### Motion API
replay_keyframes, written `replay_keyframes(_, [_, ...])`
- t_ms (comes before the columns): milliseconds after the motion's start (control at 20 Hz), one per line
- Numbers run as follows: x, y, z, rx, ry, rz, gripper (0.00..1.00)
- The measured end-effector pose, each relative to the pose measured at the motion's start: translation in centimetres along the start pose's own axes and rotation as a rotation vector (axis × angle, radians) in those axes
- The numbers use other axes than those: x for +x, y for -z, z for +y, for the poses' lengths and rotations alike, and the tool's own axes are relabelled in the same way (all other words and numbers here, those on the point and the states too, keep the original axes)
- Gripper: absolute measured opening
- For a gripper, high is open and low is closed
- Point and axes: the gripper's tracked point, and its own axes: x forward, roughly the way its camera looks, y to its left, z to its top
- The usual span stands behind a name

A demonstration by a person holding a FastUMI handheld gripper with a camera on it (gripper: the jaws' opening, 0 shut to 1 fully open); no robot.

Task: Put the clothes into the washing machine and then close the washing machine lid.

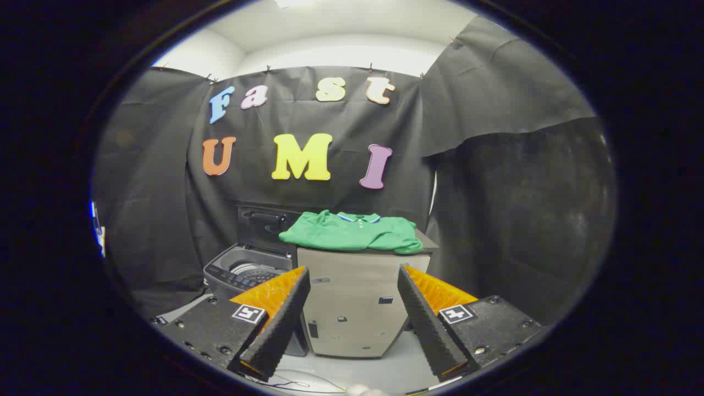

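Black-cloth booth, beige box-shaped bench (352,302) ahead of you.
Your gripper (353,322) is level, fingers spread wide, empty; the folded green polo shirt (352,231) lies atop the bench, beside the open grey top-loading washing machine (242,272).

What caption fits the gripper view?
Open gripper faces green shirt on cabinet; washing machine lid up.

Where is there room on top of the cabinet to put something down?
The green shirt covers most of the cabinet top; only its right corner past the sleeve is bare. The washing machine on the cabinet's left stands open. The open tool is well back from both, holding nothing.
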Motion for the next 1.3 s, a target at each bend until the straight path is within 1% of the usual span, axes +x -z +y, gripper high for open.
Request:
replay_keyframes(150, [0.8,-0.1,0.1,-0.009,0.006,-0.001,1.0])
replay_keyframes(450, [1.7,-0.3,0.0,0.015,0.023,0.002,1.0])
replay_keyframes(750, [1.9,-0.8,0.3,0.006,0.035,0.008,1.0])
replay_keyframes(1050, [3.1,-3.9,0.1,0.031,0.097,0.005,1.0])
replay_keyframes(1200, [4.6,-6.4,0.7,0.011,0.093,0.009,1.0])
replay_keyframes(1300, [6.0,-8.0,0.6,0.018,0.089,0.022,1.0])
